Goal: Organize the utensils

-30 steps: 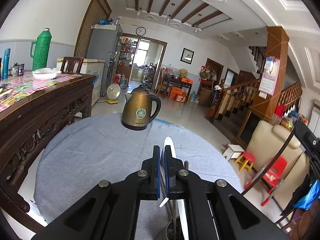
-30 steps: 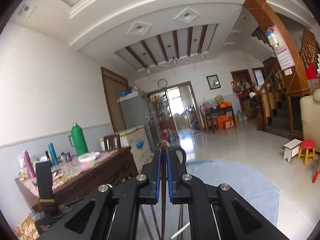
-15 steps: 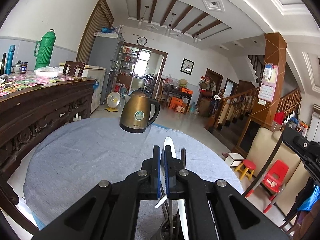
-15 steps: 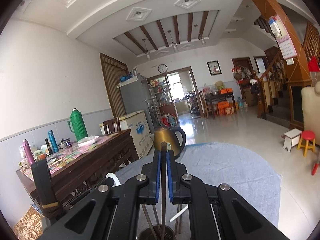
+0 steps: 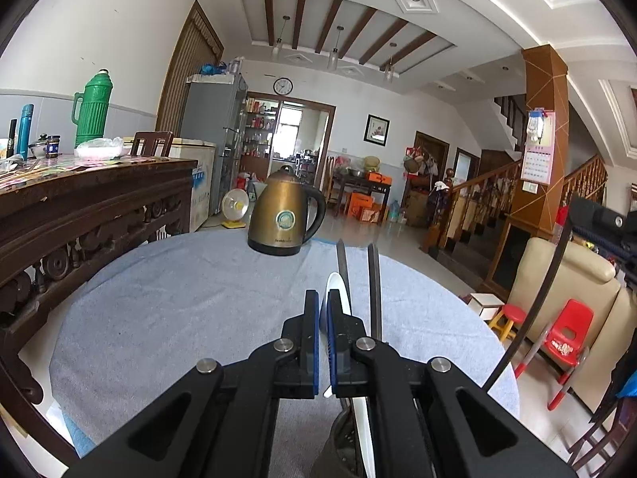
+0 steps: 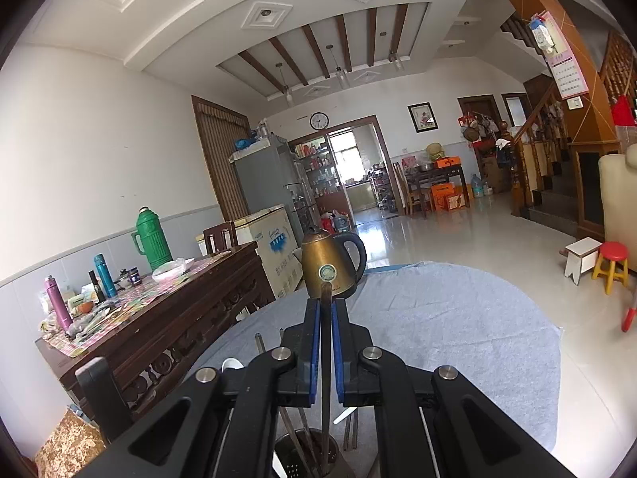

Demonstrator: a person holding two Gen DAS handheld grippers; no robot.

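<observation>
While both grippers hang over the utensil holder (image 6: 306, 454) at the near edge of the surface (image 5: 179, 318), each is clamped narrow on one utensil: the left gripper (image 5: 322, 342) pinches a white spoon (image 5: 332, 286), whose bowl sticks up past the pads and whose handle runs down toward the holder, and the right gripper (image 6: 325, 342) pinches a dark chopstick (image 6: 326, 358) standing nearly upright, its lower end seemingly inside the holder's mouth. Two more dark chopsticks (image 5: 374, 290) already stand in the holder just right of the spoon, and other metal sticks lean inside it. Risk 1: the spoon handle catches on the holder's rim or on the standing sticks on the way down, which would lever the spoon sideways in the pads. Risk 2: the two grippers work close together over one small opening; a collision could tip the holder. Risk 3: releasing the chopstick while tilted may let it fall outward onto the grey cloth. The brass kettle (image 5: 284, 215) sits well apart at the far side and appears out of harm's way.
</observation>
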